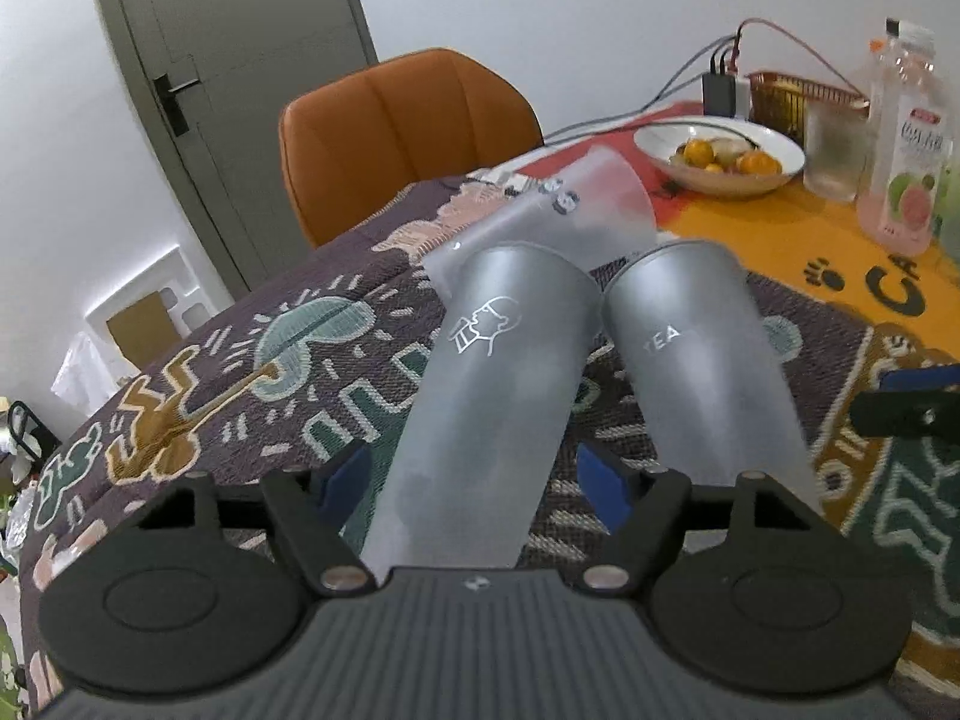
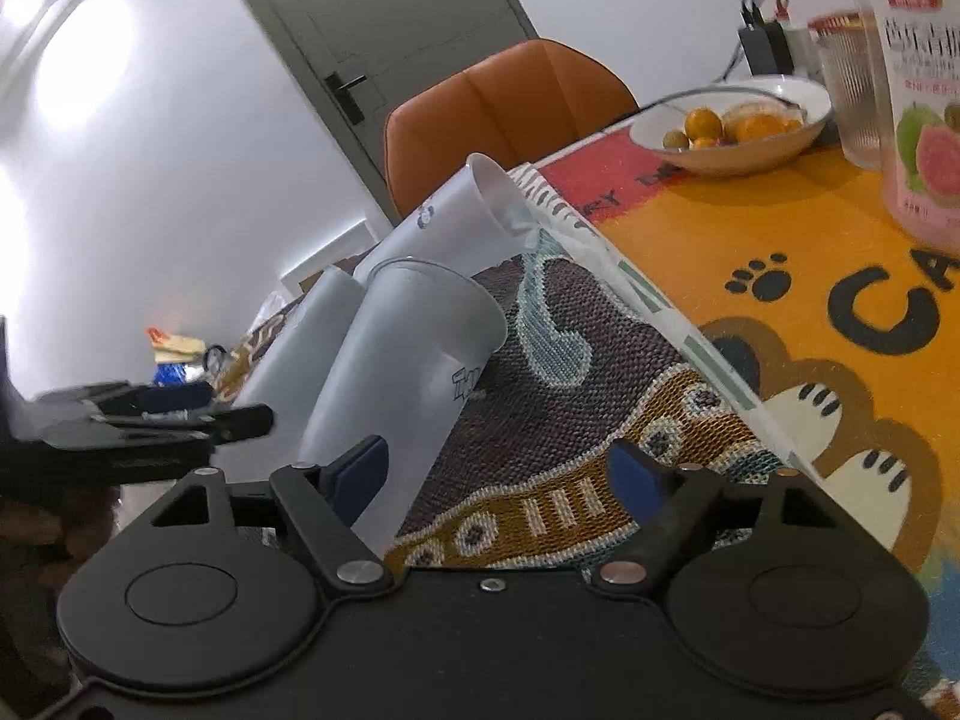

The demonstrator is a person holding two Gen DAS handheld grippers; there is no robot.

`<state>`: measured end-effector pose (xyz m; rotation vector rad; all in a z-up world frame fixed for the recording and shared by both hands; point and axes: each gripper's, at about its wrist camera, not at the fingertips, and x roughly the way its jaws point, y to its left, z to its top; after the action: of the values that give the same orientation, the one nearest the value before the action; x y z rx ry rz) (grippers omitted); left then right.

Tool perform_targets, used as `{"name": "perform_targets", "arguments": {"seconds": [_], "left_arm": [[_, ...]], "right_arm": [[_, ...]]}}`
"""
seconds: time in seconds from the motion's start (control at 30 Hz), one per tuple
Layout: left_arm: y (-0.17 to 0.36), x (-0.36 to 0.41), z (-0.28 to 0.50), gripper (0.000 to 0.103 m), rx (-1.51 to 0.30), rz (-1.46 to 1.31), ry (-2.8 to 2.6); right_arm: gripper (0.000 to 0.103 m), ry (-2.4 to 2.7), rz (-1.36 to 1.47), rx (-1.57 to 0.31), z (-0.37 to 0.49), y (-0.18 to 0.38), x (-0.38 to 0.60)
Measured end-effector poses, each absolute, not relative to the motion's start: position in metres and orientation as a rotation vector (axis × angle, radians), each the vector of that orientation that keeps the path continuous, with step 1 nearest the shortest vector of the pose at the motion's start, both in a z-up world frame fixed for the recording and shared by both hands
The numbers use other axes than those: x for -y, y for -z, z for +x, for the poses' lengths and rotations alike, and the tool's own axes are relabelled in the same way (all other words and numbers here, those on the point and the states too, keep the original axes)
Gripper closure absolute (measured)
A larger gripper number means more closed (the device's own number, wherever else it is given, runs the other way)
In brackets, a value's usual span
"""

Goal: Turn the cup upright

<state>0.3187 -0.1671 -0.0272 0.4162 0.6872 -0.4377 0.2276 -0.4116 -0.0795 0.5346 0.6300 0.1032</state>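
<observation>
Your left gripper stood wide open, its blue pads on either side of a frosted grey cup without pinching it; a gap showed on both sides. That cup lay on its side on the patterned tablecloth, its closed base pointing away from you and its wider open end towards your gripper. It was translucent, with a small white line drawing of a figure printed on its wall.

Just beside it lay a second frosted cup, marked "TEA" in white, also on its side with its base away from you. A third, paler cup lay crosswise beyond their bases, its open mouth turned towards the far side of the table.

Your right gripper was open too and held nothing. Its left pad sat against or just beside the "TEA" cup; I could not tell whether they touched.

Farther off, towards the far edge, stood a white bowl of fruit, a ribbed glass and a guava drink bottle. An orange chair stood behind the table.
</observation>
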Motion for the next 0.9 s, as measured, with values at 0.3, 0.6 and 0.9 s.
{"name": "perform_targets", "arguments": {"seconds": [0.3,0.6,0.9], "left_arm": [[0.040,0.187,0.344,0.029,-0.703,0.525,0.494],[0.045,0.192,0.347,0.038,-0.681,0.561,0.495],[0.026,0.182,0.325,0.041,-0.641,0.556,0.494]], "right_arm": [[0.029,-0.077,0.559,-0.656,0.238,0.090,0.413],[0.030,-0.051,0.568,-0.658,0.242,0.088,0.412],[0.030,-0.055,0.566,-0.632,0.235,0.079,0.406]]}}
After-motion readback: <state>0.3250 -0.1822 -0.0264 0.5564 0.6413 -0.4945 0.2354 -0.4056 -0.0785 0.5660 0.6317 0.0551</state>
